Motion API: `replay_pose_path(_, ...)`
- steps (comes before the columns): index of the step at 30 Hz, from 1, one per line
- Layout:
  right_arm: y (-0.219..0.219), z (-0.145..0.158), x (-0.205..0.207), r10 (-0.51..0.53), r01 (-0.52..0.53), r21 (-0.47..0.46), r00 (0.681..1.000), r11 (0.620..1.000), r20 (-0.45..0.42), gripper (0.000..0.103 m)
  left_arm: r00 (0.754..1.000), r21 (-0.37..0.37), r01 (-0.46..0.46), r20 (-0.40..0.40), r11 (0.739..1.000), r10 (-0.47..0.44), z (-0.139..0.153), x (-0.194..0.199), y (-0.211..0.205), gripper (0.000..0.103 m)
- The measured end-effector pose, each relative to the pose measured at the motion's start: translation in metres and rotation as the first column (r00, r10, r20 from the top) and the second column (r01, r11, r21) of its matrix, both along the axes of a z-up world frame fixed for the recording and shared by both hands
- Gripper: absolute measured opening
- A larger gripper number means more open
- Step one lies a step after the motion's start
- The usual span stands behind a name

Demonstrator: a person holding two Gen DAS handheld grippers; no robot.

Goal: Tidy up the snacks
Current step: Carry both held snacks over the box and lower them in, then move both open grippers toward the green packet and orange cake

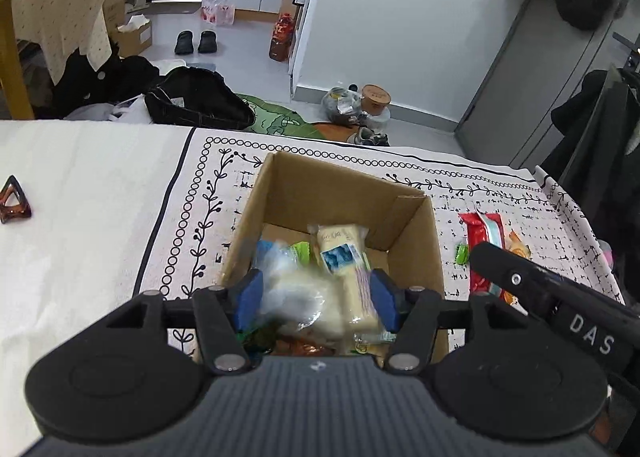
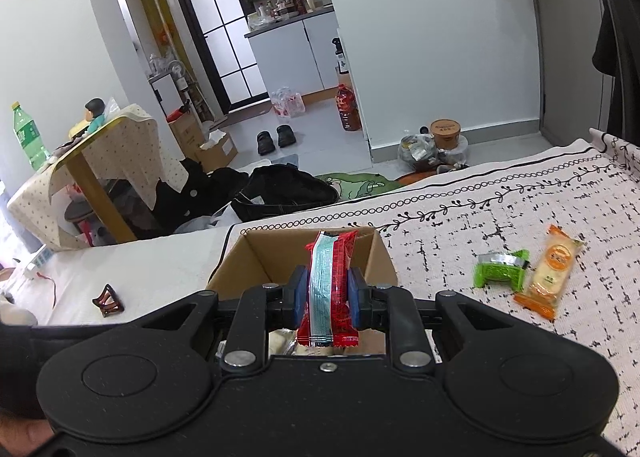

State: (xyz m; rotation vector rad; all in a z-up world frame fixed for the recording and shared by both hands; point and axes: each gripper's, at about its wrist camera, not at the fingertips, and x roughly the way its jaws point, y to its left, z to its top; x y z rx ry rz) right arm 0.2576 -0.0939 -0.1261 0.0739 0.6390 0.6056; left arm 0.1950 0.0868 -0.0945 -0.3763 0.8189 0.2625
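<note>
An open cardboard box (image 1: 332,185) stands on the patterned cloth with several snack packets inside, among them a pale yellow packet (image 1: 344,245) with a blue label. My left gripper (image 1: 316,297) hangs over the box, its blue pads (image 1: 250,297) wide apart. A blurred clear packet (image 1: 296,289) sits loose between them. My right gripper (image 2: 328,289) is shut on a red packet (image 2: 330,277) with a pale blue stripe, held upright just before the box (image 2: 260,253). In the left wrist view that red packet (image 1: 480,229) shows to the right of the box.
A green jelly cup (image 2: 500,269) and an orange packet (image 2: 548,273) lie on the cloth right of the box. A brown hair clip (image 1: 14,201) rests on the white sheet at the left. Bags, shoes and clutter cover the floor beyond the table edge.
</note>
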Motion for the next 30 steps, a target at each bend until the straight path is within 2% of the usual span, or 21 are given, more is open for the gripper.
replay_pose_path(3,0.007,0.001,0.005,0.0,0.0,-0.001,1.0,1.0,0.004,0.021,1.0,0.001,-0.018,0.001,1.0,0.018,0.0,-0.004,0.004,0.066)
replay_pose_path(9,0.016,0.001,0.018,-0.016,0.017,0.041,1.0,0.999,-0.023,0.022,1.0,0.003,-0.031,0.006,1.0,0.031,0.005,-0.009,0.009,0.068)
replay_pose_path(11,0.016,0.001,0.02,-0.041,0.042,0.039,0.999,0.998,-0.024,0.03,0.999,0.008,-0.038,0.013,0.999,0.038,0.007,-0.01,0.01,0.068)
replay_pose_path(13,0.015,0.001,0.022,-0.067,0.068,0.038,0.997,0.997,-0.026,0.062,0.999,0.011,-0.049,0.013,0.999,0.049,0.007,-0.01,0.012,0.069)
replay_pose_path(14,0.01,0.002,0.02,-0.073,0.074,0.054,0.997,0.996,-0.018,0.063,0.999,0.01,-0.052,0.012,0.999,0.052,0.007,-0.01,0.013,0.069)
replay_pose_path(25,-0.027,-0.003,0.023,-0.094,0.096,0.036,0.994,0.995,-0.056,0.065,0.999,0.017,-0.041,-0.009,0.999,0.041,0.008,0.0,0.004,0.079)
replay_pose_path(30,-0.045,-0.003,0.024,-0.108,0.109,0.021,0.993,0.994,-0.053,0.068,0.999,0.045,-0.036,-0.006,0.998,0.036,0.01,0.006,-0.009,0.083)
